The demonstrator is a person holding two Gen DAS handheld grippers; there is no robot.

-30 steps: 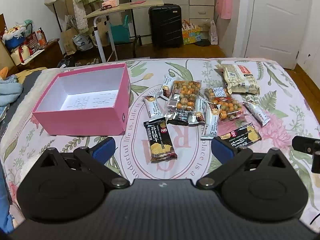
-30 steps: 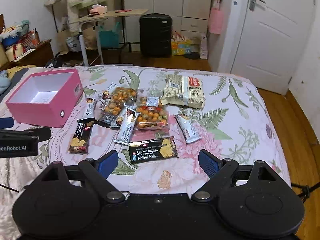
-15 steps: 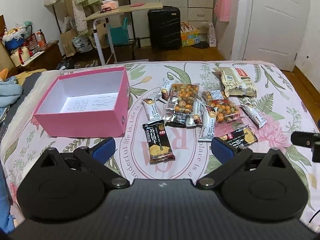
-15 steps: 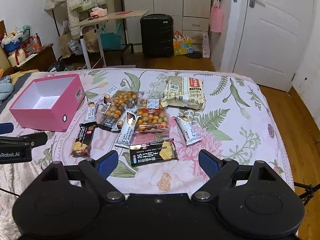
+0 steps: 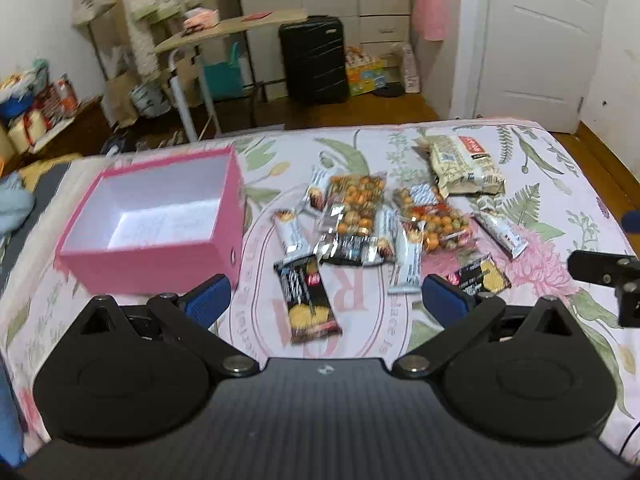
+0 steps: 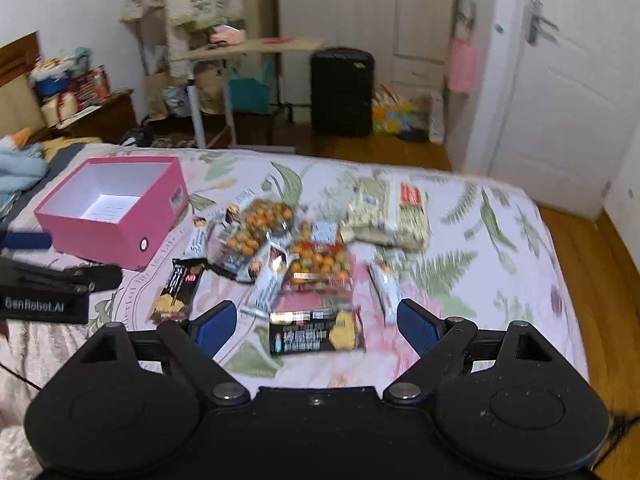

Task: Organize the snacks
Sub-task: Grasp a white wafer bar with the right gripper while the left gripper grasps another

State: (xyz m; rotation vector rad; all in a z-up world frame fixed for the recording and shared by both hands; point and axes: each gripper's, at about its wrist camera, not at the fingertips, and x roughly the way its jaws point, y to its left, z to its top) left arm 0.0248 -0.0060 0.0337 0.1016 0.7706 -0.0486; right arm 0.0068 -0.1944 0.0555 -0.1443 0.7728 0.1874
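Observation:
An open, empty pink box (image 5: 160, 220) (image 6: 116, 212) sits on the floral bedspread at the left. Right of it lies a heap of snack packets: a black cracker pack (image 5: 307, 298) (image 6: 178, 292), a second black cracker pack (image 5: 478, 278) (image 6: 316, 332), two bags of orange nuts (image 5: 358, 200) (image 6: 320, 264), several white bars (image 5: 292, 232), and a large beige packet (image 5: 464, 166) (image 6: 390, 214). My left gripper (image 5: 326, 300) is open and empty above the first black pack. My right gripper (image 6: 314, 322) is open and empty above the second black pack.
The bed's far edge drops to a wooden floor with a black suitcase (image 5: 314, 60), a folding table (image 5: 232, 32) and a white door (image 5: 540, 40). Bedding and clutter lie at the left. The right gripper shows at the left wrist view's right edge (image 5: 604, 268).
Both grippers have moved forward and lower toward the snack heap, so the packets look larger. The jaws stay open and no snack has moved.

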